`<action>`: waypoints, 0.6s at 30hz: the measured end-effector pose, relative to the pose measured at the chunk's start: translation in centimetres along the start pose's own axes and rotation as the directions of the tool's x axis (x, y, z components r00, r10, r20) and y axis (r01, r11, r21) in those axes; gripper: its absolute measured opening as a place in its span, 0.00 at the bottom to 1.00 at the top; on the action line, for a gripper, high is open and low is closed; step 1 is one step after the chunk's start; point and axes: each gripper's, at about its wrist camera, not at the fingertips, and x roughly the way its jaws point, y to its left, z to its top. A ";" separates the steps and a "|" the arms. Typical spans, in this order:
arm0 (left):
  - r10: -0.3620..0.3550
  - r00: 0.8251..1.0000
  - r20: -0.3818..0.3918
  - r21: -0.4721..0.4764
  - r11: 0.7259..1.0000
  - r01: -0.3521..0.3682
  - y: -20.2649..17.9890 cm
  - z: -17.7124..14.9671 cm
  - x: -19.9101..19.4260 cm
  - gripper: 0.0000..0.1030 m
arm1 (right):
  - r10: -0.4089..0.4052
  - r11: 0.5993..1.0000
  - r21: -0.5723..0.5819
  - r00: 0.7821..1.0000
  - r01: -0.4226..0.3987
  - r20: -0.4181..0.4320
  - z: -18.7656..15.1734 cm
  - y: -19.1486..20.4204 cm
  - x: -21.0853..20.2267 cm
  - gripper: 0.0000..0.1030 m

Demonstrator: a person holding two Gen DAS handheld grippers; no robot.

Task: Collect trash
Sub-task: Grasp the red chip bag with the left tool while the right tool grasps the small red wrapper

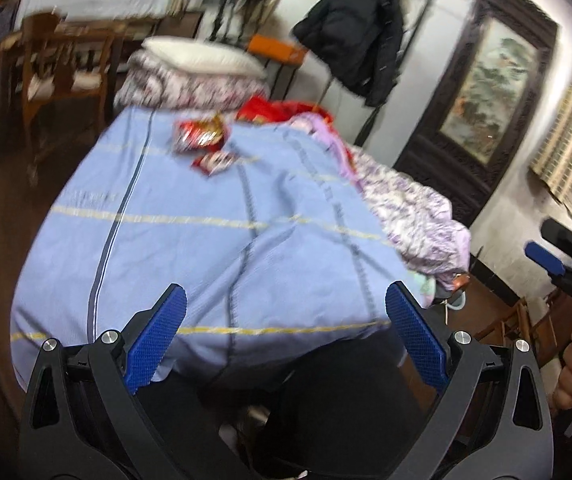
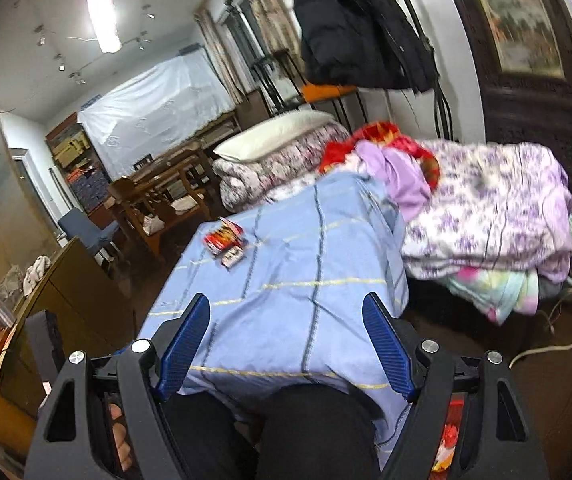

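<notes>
**Risk: sheet grabbed along with the trash**

Bed (image 1: 206, 248) has a loose blue sheet; pads closing low could pinch it. Two red wrappers (image 1: 204, 142) lie touching at the far end, so one may slide off. Left hand-held gripper (image 1: 286, 344) and right hand-held gripper (image 2: 286, 344): wide, empty, well short.

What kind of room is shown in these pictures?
Most likely a lived-in bedroom or bed-sitting room in a home. A bed with a blue sheet carries a pillow and folded quilts, and a dark coat hangs by the wall.
</notes>
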 end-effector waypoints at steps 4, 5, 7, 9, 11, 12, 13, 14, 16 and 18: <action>0.053 0.997 -0.055 -0.062 0.996 -0.057 3.4 0.9 2.4 0.93 | -0.002 0.999 0.042 0.999 0.004 -0.048 -0.3 -1.6 2.7 0.75; 0.066 0.996 -0.058 -0.067 0.995 -0.070 3.8 1.3 2.8 0.93 | -0.004 0.999 0.047 0.999 0.007 -0.054 -0.4 -2.0 3.0 0.75; 0.083 0.995 -0.057 -0.079 0.993 -0.087 4.8 2.4 3.7 0.93 | -0.016 0.999 0.050 0.998 0.019 -0.064 -0.5 -2.5 3.8 0.75; 0.093 0.994 -0.054 -0.078 0.992 -0.097 5.3 3.4 4.4 0.93 | -0.023 0.998 0.048 0.997 0.026 -0.069 -0.6 -2.8 4.4 0.75; 0.112 0.992 -0.048 -0.067 0.991 -0.116 5.5 4.6 5.3 0.93 | -0.026 0.998 0.047 0.996 0.030 -0.080 -0.6 -3.0 5.3 0.75; 0.125 0.991 -0.045 -0.062 0.990 -0.127 5.6 5.0 5.7 0.93 | -0.023 0.998 0.049 0.996 0.027 -0.089 -0.7 -3.1 5.9 0.75; 0.130 0.991 -0.043 -0.060 0.989 -0.133 5.6 5.3 5.9 0.93 | -0.019 0.999 0.048 0.995 0.024 -0.099 -0.8 -3.1 6.6 0.75; 0.140 0.989 -0.041 -0.059 0.988 -0.142 5.7 5.6 6.3 0.93 | -0.016 0.999 0.045 0.994 0.021 -0.106 -0.9 -3.2 6.9 0.75; 0.155 0.987 -0.043 -0.061 0.986 -0.157 6.0 6.0 6.7 0.93 | -0.013 0.999 0.034 0.993 0.017 -0.119 -1.1 -3.0 7.7 0.75; 0.175 0.983 -0.051 -0.062 0.982 -0.178 6.5 6.2 7.1 0.93 | -0.004 1.000 0.017 0.991 0.006 -0.132 -1.4 -2.7 8.8 0.75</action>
